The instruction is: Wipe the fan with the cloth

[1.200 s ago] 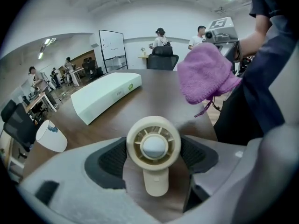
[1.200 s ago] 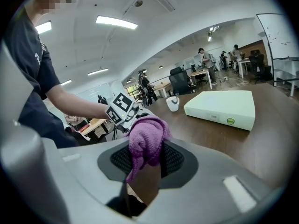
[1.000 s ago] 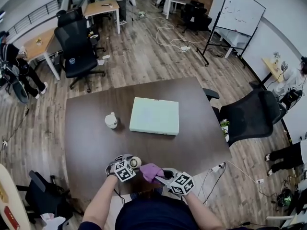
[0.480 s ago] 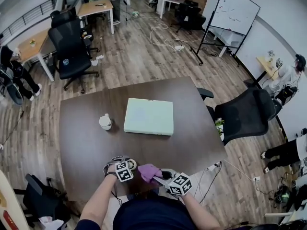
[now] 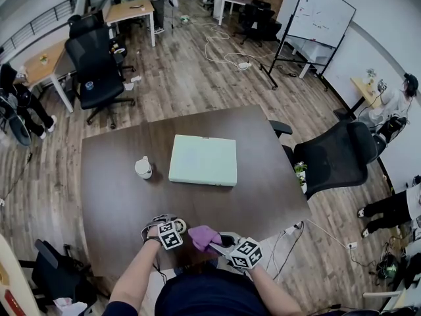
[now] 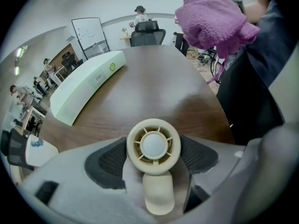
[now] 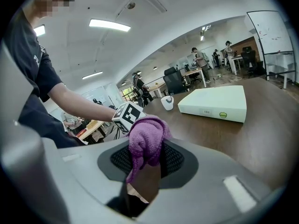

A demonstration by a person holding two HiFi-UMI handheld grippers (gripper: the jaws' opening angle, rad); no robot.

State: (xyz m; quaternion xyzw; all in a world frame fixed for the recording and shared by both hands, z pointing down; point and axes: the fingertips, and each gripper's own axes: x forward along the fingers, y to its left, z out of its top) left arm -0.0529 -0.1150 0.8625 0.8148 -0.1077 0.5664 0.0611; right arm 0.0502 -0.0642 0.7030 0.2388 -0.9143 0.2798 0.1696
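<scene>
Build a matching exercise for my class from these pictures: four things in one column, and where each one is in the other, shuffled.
Things: 1 fan; 2 cloth; 3 box; 4 cup.
Places: A middle of the table; B held in the right gripper; C held in the left gripper; D beside the box, on its left.
Pairs: 1-C; 2-B; 3-A; 4-D.

Open office: desks [image 5: 133, 9], swivel chairs [image 5: 94, 59], whiteboard [image 5: 321, 15]

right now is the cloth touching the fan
No, the cloth is held up clear of the fan in the left gripper.
</scene>
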